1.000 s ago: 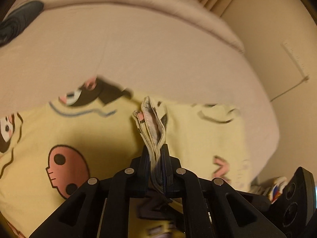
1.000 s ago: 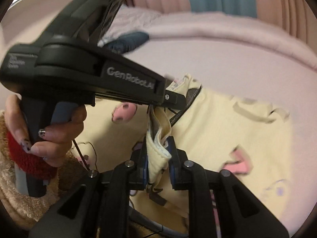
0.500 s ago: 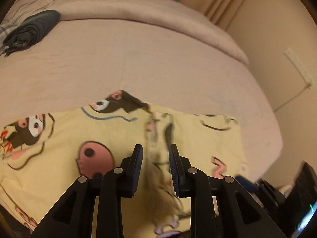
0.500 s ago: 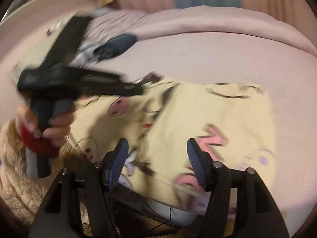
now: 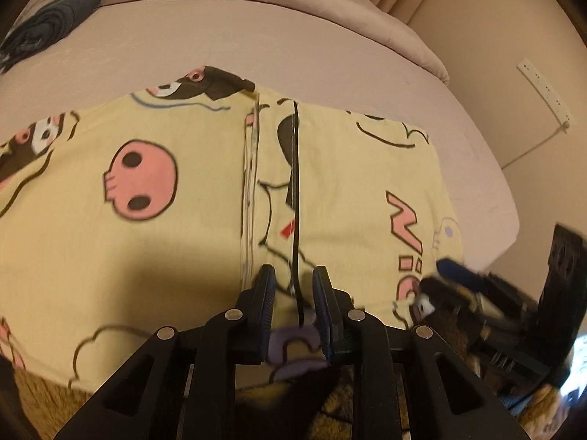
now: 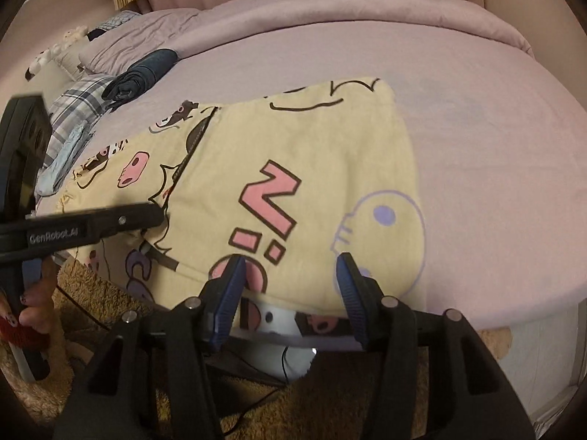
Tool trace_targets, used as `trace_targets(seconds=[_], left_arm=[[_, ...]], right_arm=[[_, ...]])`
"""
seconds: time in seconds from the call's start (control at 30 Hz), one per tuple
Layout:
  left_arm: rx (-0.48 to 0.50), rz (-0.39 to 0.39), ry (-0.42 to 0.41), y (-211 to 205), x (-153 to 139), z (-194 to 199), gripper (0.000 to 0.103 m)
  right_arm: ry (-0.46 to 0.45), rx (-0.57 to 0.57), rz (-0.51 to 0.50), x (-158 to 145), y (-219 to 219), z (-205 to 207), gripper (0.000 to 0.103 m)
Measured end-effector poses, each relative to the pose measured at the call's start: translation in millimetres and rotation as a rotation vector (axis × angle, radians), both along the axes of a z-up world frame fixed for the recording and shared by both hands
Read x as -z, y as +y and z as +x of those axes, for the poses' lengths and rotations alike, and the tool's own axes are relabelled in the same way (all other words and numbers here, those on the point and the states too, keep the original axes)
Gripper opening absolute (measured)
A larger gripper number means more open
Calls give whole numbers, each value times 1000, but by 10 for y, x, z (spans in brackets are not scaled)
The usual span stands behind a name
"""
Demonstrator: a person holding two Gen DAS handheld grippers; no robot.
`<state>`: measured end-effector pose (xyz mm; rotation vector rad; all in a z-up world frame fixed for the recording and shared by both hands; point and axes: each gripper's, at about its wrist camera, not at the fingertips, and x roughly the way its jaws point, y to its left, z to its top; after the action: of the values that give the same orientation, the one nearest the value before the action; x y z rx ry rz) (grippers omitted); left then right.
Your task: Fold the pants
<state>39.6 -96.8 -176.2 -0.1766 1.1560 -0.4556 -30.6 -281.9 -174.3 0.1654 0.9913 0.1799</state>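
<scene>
Pants: I count one yellow pair of pants (image 5: 190, 220), folded flat at the bed's (image 6: 477, 139) near edge.
Left gripper (image 5: 293, 289): jaws apart, empty.
Right gripper (image 6: 290, 278): jaws wide, empty.
Dark bundle (image 6: 146, 73): one, far left corner.

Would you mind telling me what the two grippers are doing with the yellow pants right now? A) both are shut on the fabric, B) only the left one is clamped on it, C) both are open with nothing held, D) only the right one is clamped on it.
C: the left gripper and the right gripper both show a clear gap between their fingers, and the yellow pants lie flat on the bed.
</scene>
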Motion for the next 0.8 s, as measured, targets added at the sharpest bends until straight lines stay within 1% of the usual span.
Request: trace_targets(seconds=[0.03,0.1,0.17,0.2,0.27,0.3,0.33,0.37,0.4,0.47,0.53,0.57,0.63,0.8], left_arm=[[-3,0,-8,8,-58,-46,24],[4,11,-37,64,-149,-139,24],[14,-14,-85,-57,-241,-114,24],[21,-33,-105,-92,-277,-116,24],[24,-36,-95,-144,-236,-83,24],[24,-34,-76,-171,-186,-57,24],[26,-30,-51,-173,-120,-44,24],[22,-21,-21,-154,-38,-48,24],[15,-16,-8,-111,34,-86,24],[1,-18,-17,-86,64,-126,24],[10,-32,29,-95,115,-138,24],[9,-29,29,-101,133,-141,24],[13,-19,8,-109,124,-168,24],[4,-38,9,-112,92,-195,24]], right_arm=[[3,5,6,-12,-27,28,52],[-33,24,-10,-129,-123,100,52],[-72,47,-47,-241,-185,262,54],[-85,53,-40,-282,-222,384,52],[-76,53,-8,-277,-208,644,32],[-67,51,-3,-269,-209,759,14],[-57,59,-6,-252,-220,868,10],[-49,70,-16,-219,-225,977,11],[-39,81,-33,-185,-227,1058,11],[-12,91,-60,-96,-211,1199,11],[30,110,-71,14,-235,1280,7],[39,116,-67,77,-255,1309,6],[16,121,-70,85,-260,1317,3],[-1,131,-43,61,-292,1305,2]])
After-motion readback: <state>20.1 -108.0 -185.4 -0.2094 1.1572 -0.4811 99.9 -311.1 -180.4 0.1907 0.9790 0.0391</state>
